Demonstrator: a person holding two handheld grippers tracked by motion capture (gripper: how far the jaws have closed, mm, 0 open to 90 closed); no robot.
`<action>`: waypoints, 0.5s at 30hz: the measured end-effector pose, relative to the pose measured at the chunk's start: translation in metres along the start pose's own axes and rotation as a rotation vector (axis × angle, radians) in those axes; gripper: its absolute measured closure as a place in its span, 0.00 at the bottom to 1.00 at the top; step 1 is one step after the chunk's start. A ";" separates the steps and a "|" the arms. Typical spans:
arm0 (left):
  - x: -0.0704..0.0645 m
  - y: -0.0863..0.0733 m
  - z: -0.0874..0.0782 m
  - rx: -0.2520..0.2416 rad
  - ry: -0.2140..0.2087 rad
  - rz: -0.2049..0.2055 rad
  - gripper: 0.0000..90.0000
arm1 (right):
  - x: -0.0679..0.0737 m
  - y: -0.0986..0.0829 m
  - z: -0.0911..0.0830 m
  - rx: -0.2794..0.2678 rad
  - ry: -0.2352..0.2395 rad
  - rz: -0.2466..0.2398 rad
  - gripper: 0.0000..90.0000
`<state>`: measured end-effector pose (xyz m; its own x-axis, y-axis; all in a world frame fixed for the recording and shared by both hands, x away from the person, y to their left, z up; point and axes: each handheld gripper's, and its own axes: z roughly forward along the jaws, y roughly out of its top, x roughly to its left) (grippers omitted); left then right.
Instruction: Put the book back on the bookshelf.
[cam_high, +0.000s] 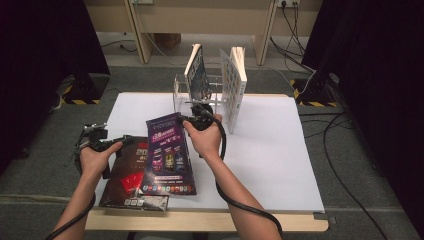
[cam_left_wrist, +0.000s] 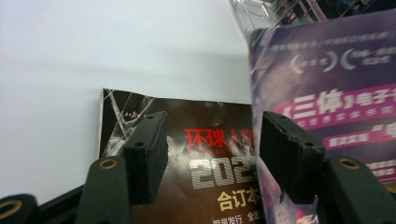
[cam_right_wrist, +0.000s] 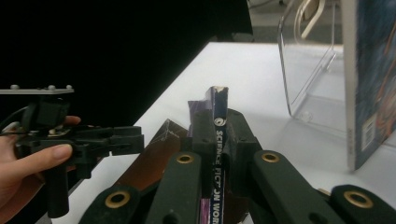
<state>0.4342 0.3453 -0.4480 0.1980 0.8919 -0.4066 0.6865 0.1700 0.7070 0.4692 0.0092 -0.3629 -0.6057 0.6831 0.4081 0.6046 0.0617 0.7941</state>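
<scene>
A purple magazine (cam_high: 167, 155) lies tilted on the white table (cam_high: 265, 150), partly over a dark red-and-black magazine (cam_high: 127, 180). My right gripper (cam_high: 197, 119) is shut on the purple magazine's far edge. In the right gripper view its jaws clamp the spine (cam_right_wrist: 218, 126), which points up and away. My left gripper (cam_high: 122, 141) hovers at the dark magazine's far left corner. In the left gripper view its jaws stand open (cam_left_wrist: 217, 156) above the dark cover (cam_left_wrist: 205, 158), holding nothing, with the purple magazine (cam_left_wrist: 327, 93) lifted at the right.
A clear acrylic rack (cam_high: 182, 92) stands at the table's back with one book (cam_high: 197, 75) upright in it. A white-covered book (cam_high: 234, 85) stands at its right end. Cables run over the floor at the right. The rack wall (cam_right_wrist: 313, 70) rises close ahead of my right gripper.
</scene>
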 end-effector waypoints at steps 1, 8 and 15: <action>-0.001 0.000 0.000 0.002 -0.001 0.001 0.46 | 0.001 0.001 -0.003 -0.004 0.001 -0.003 0.94; -0.005 0.001 -0.001 0.001 -0.003 0.012 0.46 | 0.003 0.006 -0.023 -0.040 -0.022 -0.052 0.94; -0.013 0.004 -0.001 -0.004 -0.010 0.032 0.46 | 0.006 0.011 -0.045 -0.087 -0.046 -0.089 0.94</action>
<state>0.4337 0.3351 -0.4395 0.2270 0.8926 -0.3896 0.6769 0.1430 0.7220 0.4490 -0.0186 -0.3317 -0.6291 0.7107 0.3149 0.5015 0.0615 0.8630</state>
